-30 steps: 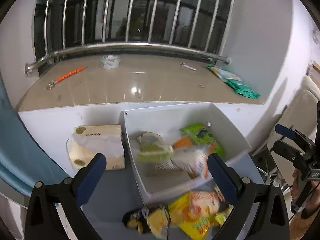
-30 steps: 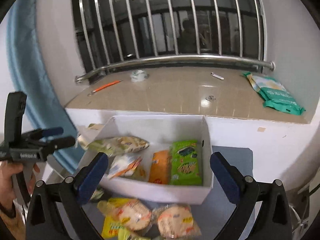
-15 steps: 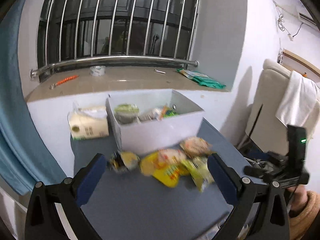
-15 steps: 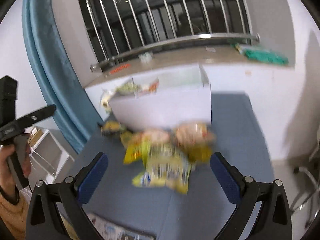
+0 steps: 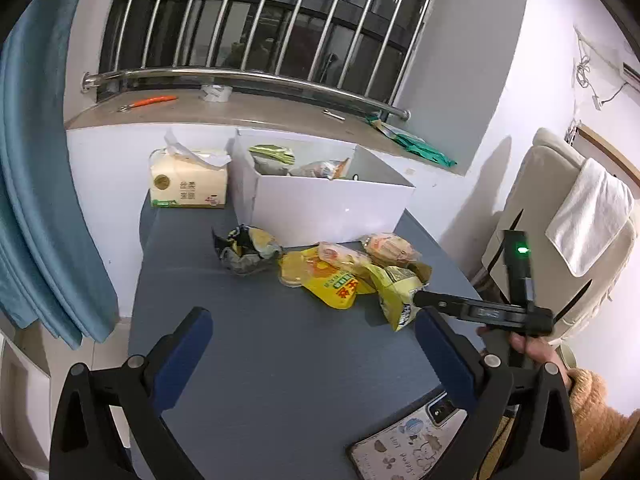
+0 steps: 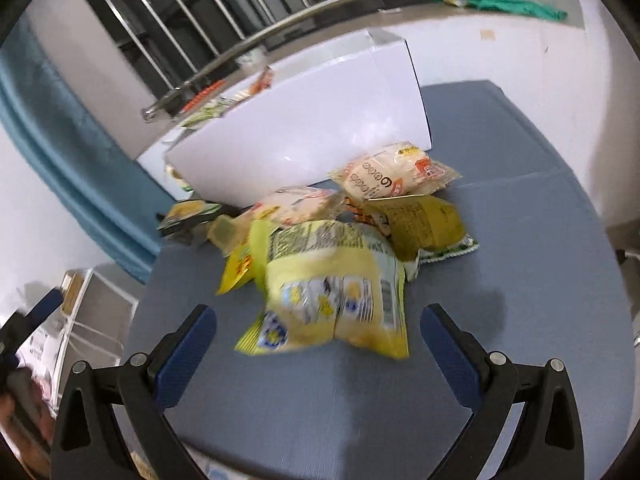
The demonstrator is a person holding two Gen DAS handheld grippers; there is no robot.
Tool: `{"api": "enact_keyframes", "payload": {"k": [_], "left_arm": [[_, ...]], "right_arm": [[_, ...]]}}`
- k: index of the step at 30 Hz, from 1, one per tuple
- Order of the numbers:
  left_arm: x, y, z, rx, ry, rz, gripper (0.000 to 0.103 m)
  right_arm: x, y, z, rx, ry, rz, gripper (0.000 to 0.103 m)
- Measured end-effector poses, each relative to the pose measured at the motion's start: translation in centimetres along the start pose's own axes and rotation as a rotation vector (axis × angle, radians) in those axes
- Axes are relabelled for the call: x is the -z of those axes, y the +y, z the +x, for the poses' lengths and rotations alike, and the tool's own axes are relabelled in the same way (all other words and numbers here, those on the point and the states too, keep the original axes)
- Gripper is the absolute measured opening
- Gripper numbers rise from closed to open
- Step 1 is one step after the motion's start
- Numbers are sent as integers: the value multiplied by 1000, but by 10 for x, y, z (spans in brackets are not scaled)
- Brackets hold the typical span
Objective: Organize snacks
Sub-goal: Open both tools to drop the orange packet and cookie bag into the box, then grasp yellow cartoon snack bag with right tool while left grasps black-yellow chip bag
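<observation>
The left claw [image 5: 310, 344], with blue-padded fingers spread wide apart and empty, hangs above the grey-blue desk [image 5: 248, 344], well back from the snacks. The right claw [image 6: 318, 346] is likewise spread apart with nothing between its pads, poised just short of a pale yellow crinkled snack bag [image 6: 332, 292] that lies nearest it on the desk. Behind that bag sits a loose heap of snack packets [image 6: 384, 196], yellow, cream and dark-wrapped, touching and overlapping one another just in front of the white rectangular cardboard box [image 5: 324, 200]. The box already holds several packets. A cream tissue pack [image 5: 188, 180] stands beside the box's left wall.
</observation>
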State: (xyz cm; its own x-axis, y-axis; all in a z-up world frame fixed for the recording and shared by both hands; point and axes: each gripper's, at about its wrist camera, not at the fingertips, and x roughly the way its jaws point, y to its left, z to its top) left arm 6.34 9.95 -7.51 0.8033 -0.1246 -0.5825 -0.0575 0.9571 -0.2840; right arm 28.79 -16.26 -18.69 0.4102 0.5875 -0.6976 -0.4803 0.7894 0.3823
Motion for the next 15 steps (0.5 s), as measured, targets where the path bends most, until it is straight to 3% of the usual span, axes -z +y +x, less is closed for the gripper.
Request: {"api": "enact_keyframes", "payload": {"k": [6, 8, 9, 10, 15], "left_arm": [[0, 12, 3, -9, 6, -33, 103], [1, 15, 7, -10, 16, -38, 103], [1, 16, 10, -13, 22, -39, 103], [2, 16, 13, -20, 28, -39, 103], [3, 23, 35, -37, 73, -31, 103]], "right_arm": [[-10, -5, 40, 5, 78, 65, 103], [-12, 2, 45, 29, 85, 19, 101], [-12, 6, 46, 50, 81, -8, 78], [-11, 7, 45, 59, 76, -16, 62], [-2, 6, 25, -1, 49, -7, 58]]}}
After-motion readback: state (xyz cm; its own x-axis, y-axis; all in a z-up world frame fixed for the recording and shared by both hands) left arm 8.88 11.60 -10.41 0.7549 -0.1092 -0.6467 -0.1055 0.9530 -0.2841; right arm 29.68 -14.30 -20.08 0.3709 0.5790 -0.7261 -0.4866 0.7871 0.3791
